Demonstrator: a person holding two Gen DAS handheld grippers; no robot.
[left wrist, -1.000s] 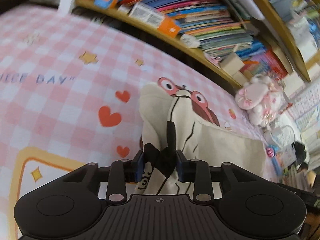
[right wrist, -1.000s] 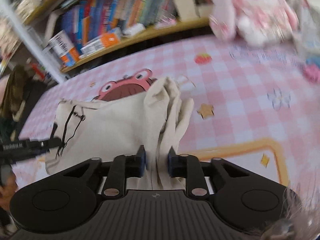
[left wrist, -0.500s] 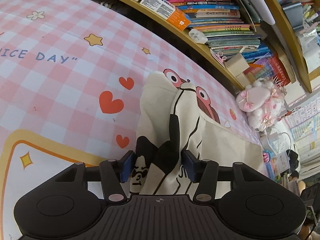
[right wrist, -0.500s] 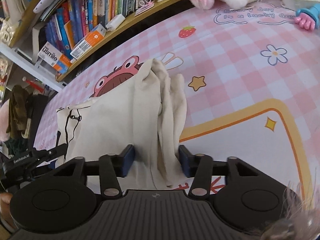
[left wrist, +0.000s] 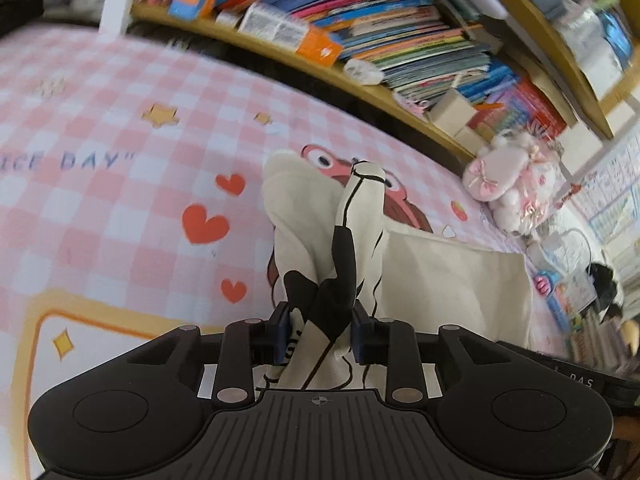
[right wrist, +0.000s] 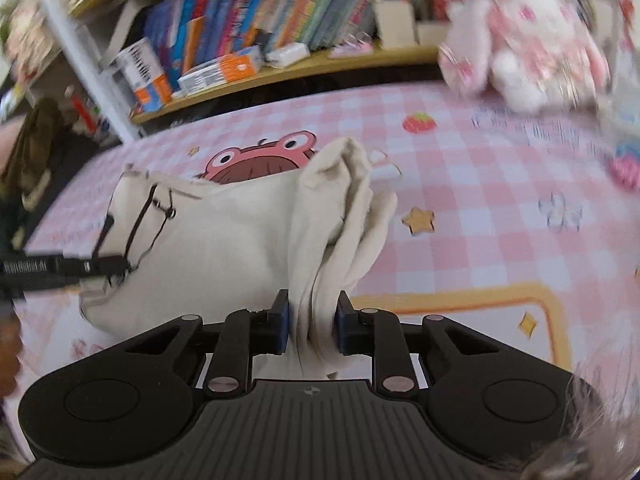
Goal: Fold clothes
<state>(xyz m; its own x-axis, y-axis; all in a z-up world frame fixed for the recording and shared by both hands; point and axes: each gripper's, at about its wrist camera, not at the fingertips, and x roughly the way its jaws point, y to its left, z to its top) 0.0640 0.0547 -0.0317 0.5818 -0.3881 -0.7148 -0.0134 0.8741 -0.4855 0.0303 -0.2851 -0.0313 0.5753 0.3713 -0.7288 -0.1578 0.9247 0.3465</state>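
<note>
Since half a second ago both tools have narrowed again, after they stood wider around the cloth, and the pictures are now blurred by motion. On the left side, the left tool has a bunched part of the cream garment between its fingers; its jaws are closing, and the blue pads touch the cloth on both sides, where a black printed pattern is seen. On the other side, the right tool is also closing, and its pads press on a thick bundle of plain cream folds. The garment lies on the counter, which is covered with a pink and white checked cloth with red hearts, yellow stars and the words "DAY". Between the two tools the garment is stretched flat, and each gripped end rises up from the tool in a loose peak. It covers partly a red frog drawing on the counter cloth. In the right wrist view, the left tool shows at the left edge as a black bar, touching the garment's end with thin black lines printed on it. Behind the counter stands a wooden bookshelf full of coloured books. A pink and white plush toy sits near the far right corner of the counter.
</note>
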